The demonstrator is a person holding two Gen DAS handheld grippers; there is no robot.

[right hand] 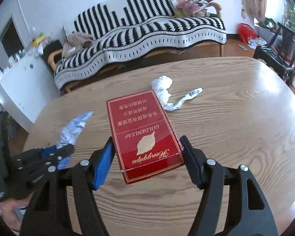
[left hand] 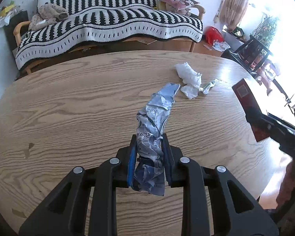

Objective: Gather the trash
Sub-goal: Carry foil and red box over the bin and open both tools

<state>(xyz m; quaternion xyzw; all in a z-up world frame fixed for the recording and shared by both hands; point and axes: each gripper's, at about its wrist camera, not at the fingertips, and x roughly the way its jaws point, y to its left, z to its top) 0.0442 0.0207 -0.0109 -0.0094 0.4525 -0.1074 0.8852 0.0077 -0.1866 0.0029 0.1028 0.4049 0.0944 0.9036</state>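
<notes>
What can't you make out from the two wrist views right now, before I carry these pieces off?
- Bin or bag for the trash: in neither view.
- Crumpled blue wrapper: its lower end is behind the left gripper; blurred in the right wrist view.
- Red cigarette box: held in the right gripper, underside hidden; in the left wrist view glare washes it out.
- White tissue: partly behind the box.
- Barcode strip: print too small.
</notes>
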